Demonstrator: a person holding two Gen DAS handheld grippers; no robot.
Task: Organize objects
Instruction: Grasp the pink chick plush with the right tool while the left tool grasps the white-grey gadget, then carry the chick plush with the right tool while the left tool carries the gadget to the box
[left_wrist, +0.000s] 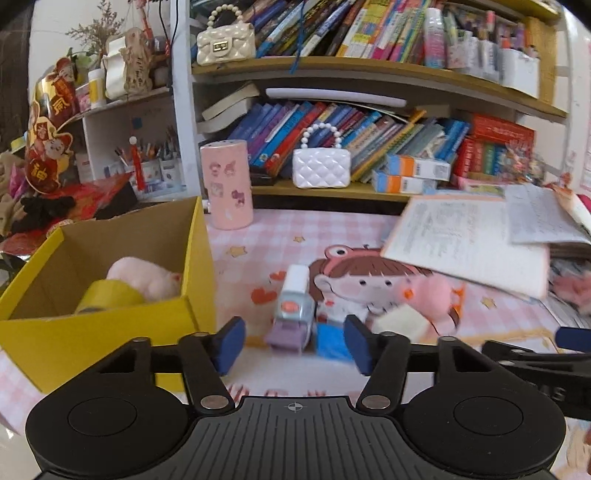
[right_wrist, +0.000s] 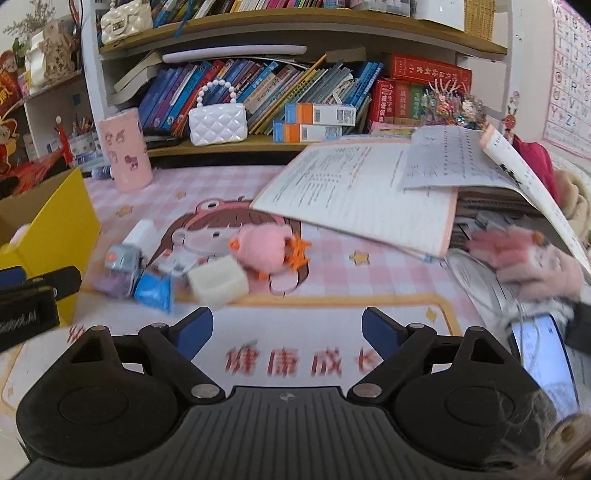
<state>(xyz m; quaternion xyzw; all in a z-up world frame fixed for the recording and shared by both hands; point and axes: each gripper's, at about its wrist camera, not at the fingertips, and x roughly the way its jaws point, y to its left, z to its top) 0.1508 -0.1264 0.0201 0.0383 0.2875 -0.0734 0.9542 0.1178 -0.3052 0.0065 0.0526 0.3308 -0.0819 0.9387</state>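
Both tools are spread wide and holding nothing: left tool (left_wrist: 293, 341) hovers right by the little stamp toy (left_wrist: 293, 312), right tool (right_wrist: 288, 326) near the white block (right_wrist: 218, 282). Pink plush (right_wrist: 260, 251) lies on the tabletop (right_wrist: 369, 280); yellow box (left_wrist: 110, 332) already has tape (left_wrist: 109, 295) inside.

Yellow box (left_wrist: 110, 332), pink checked mat (left_wrist: 332, 229)

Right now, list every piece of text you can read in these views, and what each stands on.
"健康成长", last character partly hidden: red print on the desk mat.
"神": gold on the red figure decoration.
"Z", among other letters: alphabet chart.
Book spines, orange-blue boxes, worksheets: too small or blurred.
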